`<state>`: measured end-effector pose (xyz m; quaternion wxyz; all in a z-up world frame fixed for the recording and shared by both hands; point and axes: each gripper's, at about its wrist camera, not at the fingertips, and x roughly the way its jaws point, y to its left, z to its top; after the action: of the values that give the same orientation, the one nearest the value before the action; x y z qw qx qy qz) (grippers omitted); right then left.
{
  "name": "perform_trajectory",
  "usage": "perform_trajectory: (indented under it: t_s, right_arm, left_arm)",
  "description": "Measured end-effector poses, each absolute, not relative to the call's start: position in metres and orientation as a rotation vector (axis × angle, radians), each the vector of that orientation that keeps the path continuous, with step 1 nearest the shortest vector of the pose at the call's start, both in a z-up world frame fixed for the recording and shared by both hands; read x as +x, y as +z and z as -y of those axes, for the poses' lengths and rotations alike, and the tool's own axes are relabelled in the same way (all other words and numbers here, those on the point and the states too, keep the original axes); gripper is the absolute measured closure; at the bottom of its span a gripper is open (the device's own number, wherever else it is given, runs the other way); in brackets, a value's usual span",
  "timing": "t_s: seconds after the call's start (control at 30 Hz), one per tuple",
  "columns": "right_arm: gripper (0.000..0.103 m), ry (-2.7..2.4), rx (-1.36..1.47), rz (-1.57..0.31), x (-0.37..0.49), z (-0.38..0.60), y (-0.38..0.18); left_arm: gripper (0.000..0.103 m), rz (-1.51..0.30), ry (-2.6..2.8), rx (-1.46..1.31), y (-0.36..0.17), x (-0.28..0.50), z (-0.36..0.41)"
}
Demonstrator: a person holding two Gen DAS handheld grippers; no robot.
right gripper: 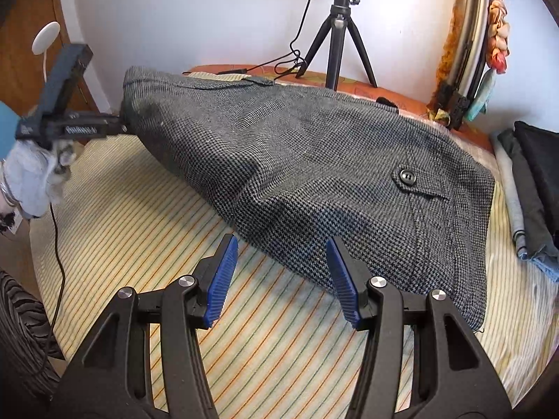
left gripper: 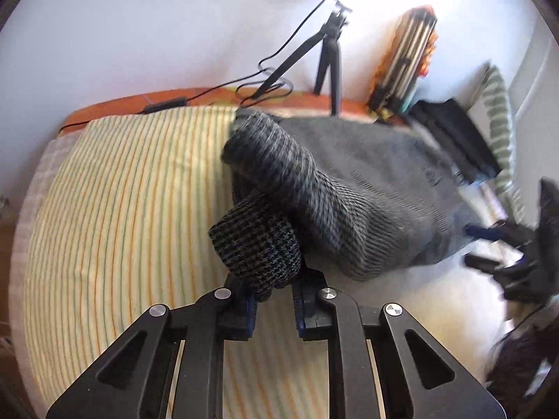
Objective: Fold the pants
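striped bedsheet (right gripper: 115, 230) under houndstooth wool pants (right gripper: 314, 160)

A home bedroom is shown.
A bed (right gripper: 115, 209) with striped sheet, stacked clothes (right gripper: 534, 188) and a wooden door (right gripper: 21, 52) are seen.

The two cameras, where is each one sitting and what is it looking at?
Left wrist: sits on the left claw, looking down at the striped sheet; the claw pinches a fold of the grey pants.
Right wrist: sits on the open right claw, looking across the pants; the left claw and a gloved hand show.
Both see the pants, sheet and tripod.
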<state>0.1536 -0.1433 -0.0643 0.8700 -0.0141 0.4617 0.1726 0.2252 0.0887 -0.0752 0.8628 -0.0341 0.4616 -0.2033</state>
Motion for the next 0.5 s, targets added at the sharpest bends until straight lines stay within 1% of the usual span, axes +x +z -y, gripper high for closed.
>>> perform_trajectory:
  t_s: [0.13, 0.27, 0.33, 0.4, 0.5]
  right_arm:
    - [0.048, 0.394, -0.041, -0.948, 0.15, 0.14, -0.06]
    - [0.048, 0.481, -0.055, -0.952, 0.144, 0.124, -0.063]
    - [0.048, 0.538, 0.03, -1.013, 0.148, 0.117, -0.069]
    - [0.048, 0.587, 0.203, -1.088, 0.157, 0.113, -0.079]
    - [0.048, 0.552, 0.216, -1.1, 0.164, 0.102, -0.09]
  left_arm:
    - [0.089, -0.959, -0.462, -0.031, -0.055, 0.218, -0.08]
    - [0.089, -0.995, -0.448, 0.043, -0.061, 0.219, -0.075]
    - [0.089, -1.013, -0.441, 0.038, -0.068, 0.223, -0.077]
    - [0.089, -1.02, -0.433, 0.022, -0.072, 0.227, -0.08]
    - [0.089, -1.014, -0.434, 0.002, -0.071, 0.231, -0.083]
